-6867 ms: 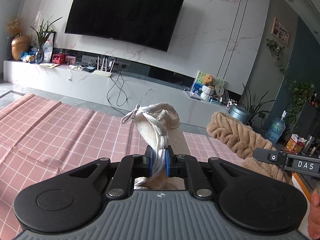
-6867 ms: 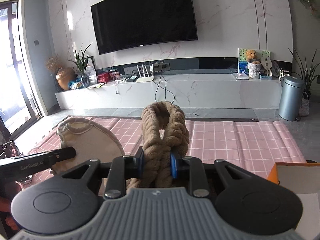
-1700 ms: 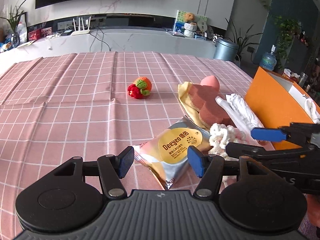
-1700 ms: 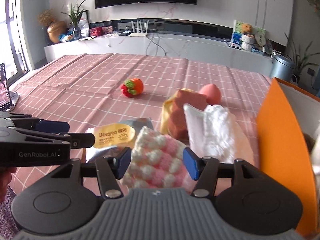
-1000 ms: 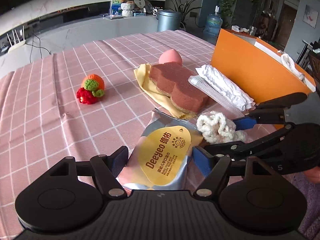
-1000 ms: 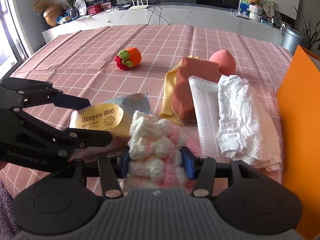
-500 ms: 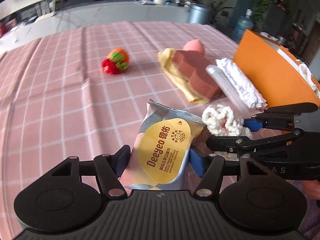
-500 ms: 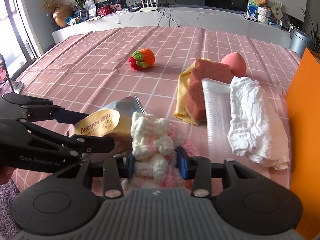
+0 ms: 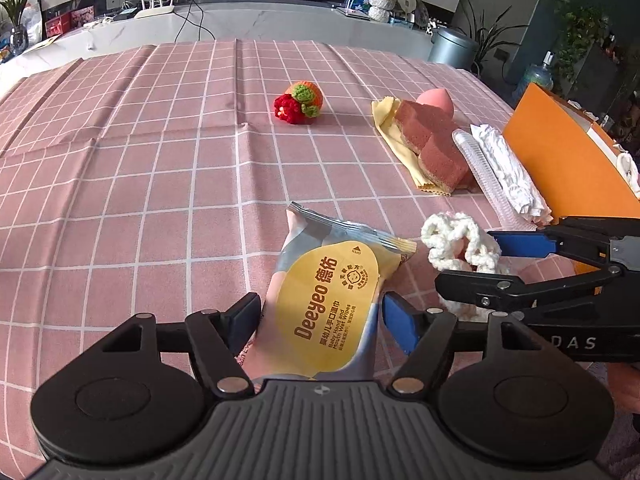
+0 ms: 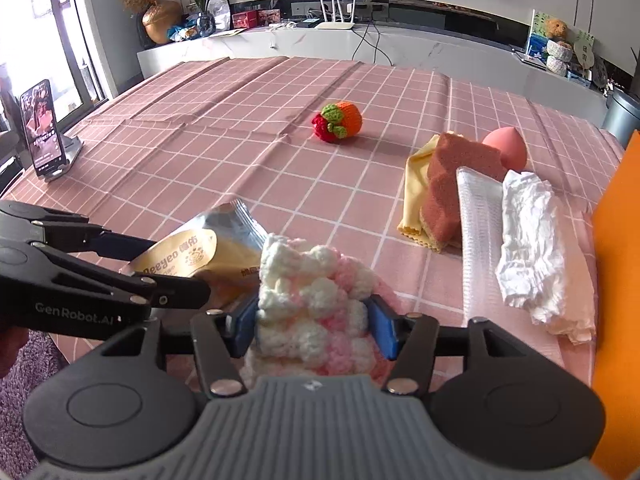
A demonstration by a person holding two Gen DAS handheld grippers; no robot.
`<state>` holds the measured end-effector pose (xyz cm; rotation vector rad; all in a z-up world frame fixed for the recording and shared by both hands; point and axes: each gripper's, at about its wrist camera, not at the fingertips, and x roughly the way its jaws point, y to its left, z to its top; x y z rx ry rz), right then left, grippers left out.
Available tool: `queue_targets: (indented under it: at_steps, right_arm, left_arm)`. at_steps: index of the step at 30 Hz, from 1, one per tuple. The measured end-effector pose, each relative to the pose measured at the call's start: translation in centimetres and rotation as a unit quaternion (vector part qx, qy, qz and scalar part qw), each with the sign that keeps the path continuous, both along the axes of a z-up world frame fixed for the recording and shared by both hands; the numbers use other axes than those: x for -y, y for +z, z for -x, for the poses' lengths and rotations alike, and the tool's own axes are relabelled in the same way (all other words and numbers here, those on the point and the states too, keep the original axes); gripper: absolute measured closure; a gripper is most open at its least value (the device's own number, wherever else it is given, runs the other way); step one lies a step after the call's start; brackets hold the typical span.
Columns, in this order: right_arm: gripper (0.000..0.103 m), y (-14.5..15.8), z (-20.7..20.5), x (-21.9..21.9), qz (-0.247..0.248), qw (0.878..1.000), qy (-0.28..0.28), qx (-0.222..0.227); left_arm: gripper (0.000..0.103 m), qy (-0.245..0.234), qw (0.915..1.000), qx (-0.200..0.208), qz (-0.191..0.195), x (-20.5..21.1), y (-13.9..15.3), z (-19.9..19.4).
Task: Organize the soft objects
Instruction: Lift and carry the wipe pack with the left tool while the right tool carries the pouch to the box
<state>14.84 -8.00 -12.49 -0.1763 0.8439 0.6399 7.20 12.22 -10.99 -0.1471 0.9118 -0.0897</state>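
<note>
Now left tool clasps wipes pack, right tool knit puff, jaws just widening; open tablecloth leftward.

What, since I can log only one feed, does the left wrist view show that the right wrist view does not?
Only the left wrist view: the blue water bottle and a white item inside the orange box. Only the right wrist view: the phone on its stand and the gold vase. Both: the box, the wipes pack, the knitted piece, the sponge and the crochet fruit.
</note>
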Motion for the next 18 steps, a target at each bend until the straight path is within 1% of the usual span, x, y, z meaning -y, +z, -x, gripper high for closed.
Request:
queue_targets:
  at_steps: [2,4,5,7,11,13,14,16,18]
  right_arm:
    - [0.030,0.3,0.1,0.5,0.001,1.000,-0.012,0.004]
    - [0.029,0.3,0.1,0.9,0.003,1.000,-0.021,0.003]
    - [0.028,0.1,0.0,1.1,0.003,1.000,-0.024,-0.003]
    - [0.026,-0.3,-0.1,1.3,-0.002,0.999,-0.031,-0.017]
    - [0.026,-0.9,-0.5,1.4,-0.007,0.999,-0.038,-0.033]
    - [0.026,-1.3,-0.7,1.4,-0.013,0.998,-0.041,-0.042]
    - [0.025,-1.5,-0.8,1.4,-0.015,0.998,-0.043,-0.045]
    - [0.025,-1.7,-0.8,1.4,-0.018,0.998,-0.044,-0.044]
    - [0.030,-1.8,-0.7,1.3,-0.013,0.998,-0.038,-0.038]
  left_arm:
    - [0.019,-0.008,1.0000,0.004,-0.001,0.1,0.0,-0.2]
    - [0.018,-0.018,0.9998,0.006,-0.005,0.4,-0.1,-0.4]
    - [0.016,-0.023,0.9997,0.007,-0.010,0.7,-0.1,-0.6]
    - [0.017,-0.028,0.9993,0.006,-0.023,1.1,-0.4,-0.8]
    - [0.020,-0.024,0.9994,0.004,-0.026,1.2,-1.0,-1.1]
    - [0.025,-0.025,0.9992,0.001,-0.032,1.2,-1.3,-1.2]
    - [0.030,-0.026,0.9991,-0.002,-0.033,1.2,-1.4,-1.3]
    - [0.031,-0.027,0.9991,0.001,-0.032,1.2,-1.5,-1.2]
    - [0.033,-0.025,0.9992,0.002,-0.032,1.2,-1.4,-1.2]
